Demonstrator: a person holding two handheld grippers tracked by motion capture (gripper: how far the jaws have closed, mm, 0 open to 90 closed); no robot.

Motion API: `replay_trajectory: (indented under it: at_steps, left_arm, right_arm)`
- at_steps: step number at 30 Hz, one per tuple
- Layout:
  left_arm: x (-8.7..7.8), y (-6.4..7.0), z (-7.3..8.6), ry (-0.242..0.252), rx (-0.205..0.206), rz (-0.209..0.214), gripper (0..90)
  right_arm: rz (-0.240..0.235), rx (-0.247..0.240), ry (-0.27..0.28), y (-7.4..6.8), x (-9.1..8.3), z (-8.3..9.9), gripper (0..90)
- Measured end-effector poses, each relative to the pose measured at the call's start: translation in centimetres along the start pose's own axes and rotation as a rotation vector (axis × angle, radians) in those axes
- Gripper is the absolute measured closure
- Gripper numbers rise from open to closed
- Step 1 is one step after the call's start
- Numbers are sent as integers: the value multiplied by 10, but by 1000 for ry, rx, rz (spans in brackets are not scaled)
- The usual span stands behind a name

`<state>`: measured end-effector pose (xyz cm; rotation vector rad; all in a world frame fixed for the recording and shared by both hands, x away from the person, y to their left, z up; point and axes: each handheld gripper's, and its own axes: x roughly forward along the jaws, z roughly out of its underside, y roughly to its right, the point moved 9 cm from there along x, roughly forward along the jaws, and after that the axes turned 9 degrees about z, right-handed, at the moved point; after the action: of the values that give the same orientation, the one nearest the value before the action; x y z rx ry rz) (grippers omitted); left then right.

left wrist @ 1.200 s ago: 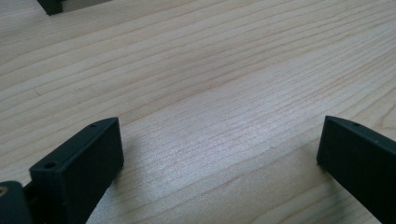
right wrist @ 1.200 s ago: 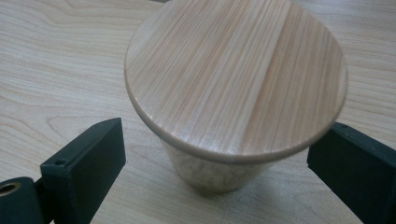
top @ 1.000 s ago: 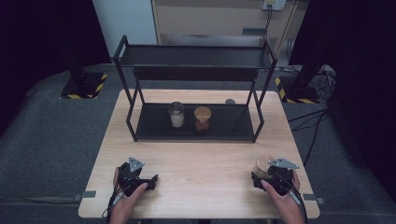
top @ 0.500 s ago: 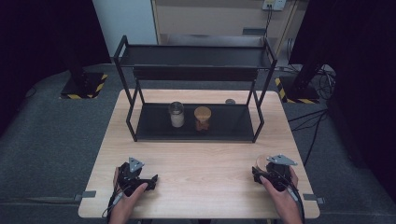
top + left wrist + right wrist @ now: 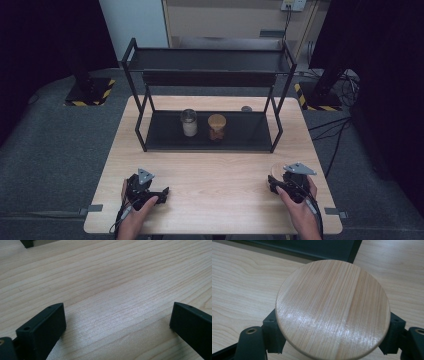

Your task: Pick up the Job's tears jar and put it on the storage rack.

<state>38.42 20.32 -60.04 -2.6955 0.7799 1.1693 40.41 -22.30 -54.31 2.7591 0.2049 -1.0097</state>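
The right gripper (image 5: 332, 340) hugs a round wooden lid (image 5: 332, 307) at the lower right of the table (image 5: 215, 175). Keep the squeeze even so it stays flat. The left gripper (image 5: 117, 322) sits wide apart, holding nothing.

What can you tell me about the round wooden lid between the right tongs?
The round wooden lid is a flat disc of pale, glossy wood with straight grain and one darker band. It faces up, roughly level, with the right tongs standing against its rim, one jaw on either side. What lies under it is hidden. From the high view it sits near the table's front right corner, ahead of the rack.
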Motion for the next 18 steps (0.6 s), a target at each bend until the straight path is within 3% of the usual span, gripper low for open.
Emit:
replay_trajectory:
  at_steps: [18]
  left_arm:
    - [0,0,0,0,0,0,0]
  right_arm:
    - [-22,-36,16,-19,-4,-25,255]
